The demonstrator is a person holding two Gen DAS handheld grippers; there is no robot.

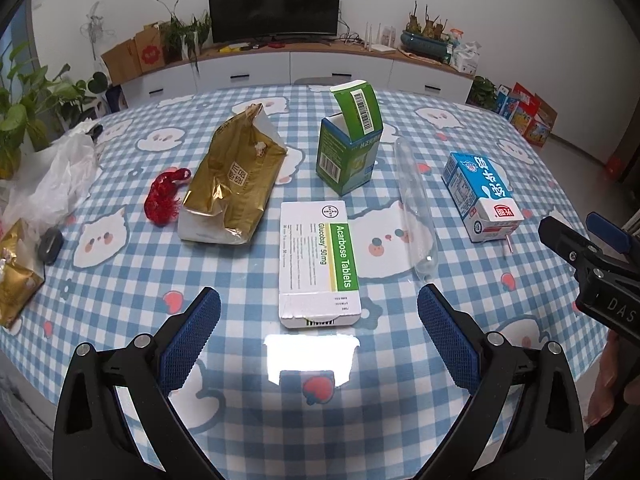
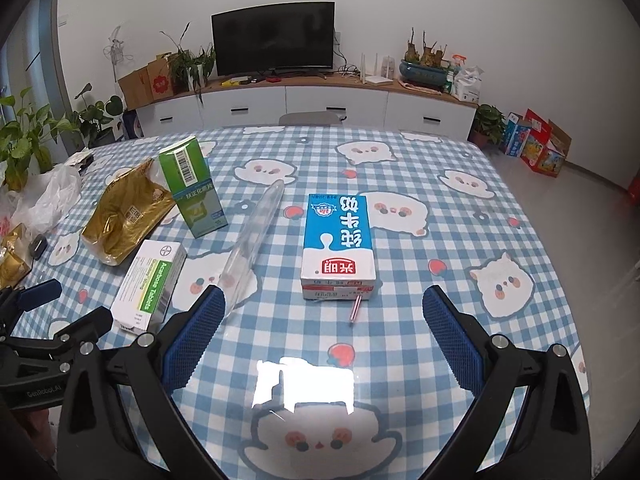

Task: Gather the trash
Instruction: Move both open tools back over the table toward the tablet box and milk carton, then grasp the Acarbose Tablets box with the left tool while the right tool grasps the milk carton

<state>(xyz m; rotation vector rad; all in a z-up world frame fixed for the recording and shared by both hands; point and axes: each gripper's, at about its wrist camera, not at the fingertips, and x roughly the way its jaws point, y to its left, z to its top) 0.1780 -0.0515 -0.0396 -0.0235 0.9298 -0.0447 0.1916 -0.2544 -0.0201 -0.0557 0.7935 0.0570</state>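
Trash lies on a blue checked tablecloth (image 1: 240,420). My left gripper (image 1: 320,312) is open and empty, just short of a flat white Acarbose Tablets box (image 1: 318,260). Beyond it stand an open green box (image 1: 348,152), a gold foil bag (image 1: 232,184), a red tassel (image 1: 164,196) and a clear plastic tube (image 1: 414,204). My right gripper (image 2: 324,312) is open and empty, just short of a blue and white milk carton (image 2: 338,244) with a straw (image 2: 355,308). The carton also shows in the left wrist view (image 1: 480,196).
A white plastic bag (image 1: 56,180), a gold packet (image 1: 16,272) and a small dark object (image 1: 50,244) lie at the table's left edge. Potted plants (image 1: 28,120) stand left. A TV (image 1: 274,6) and cabinet (image 1: 300,68) are behind the table.
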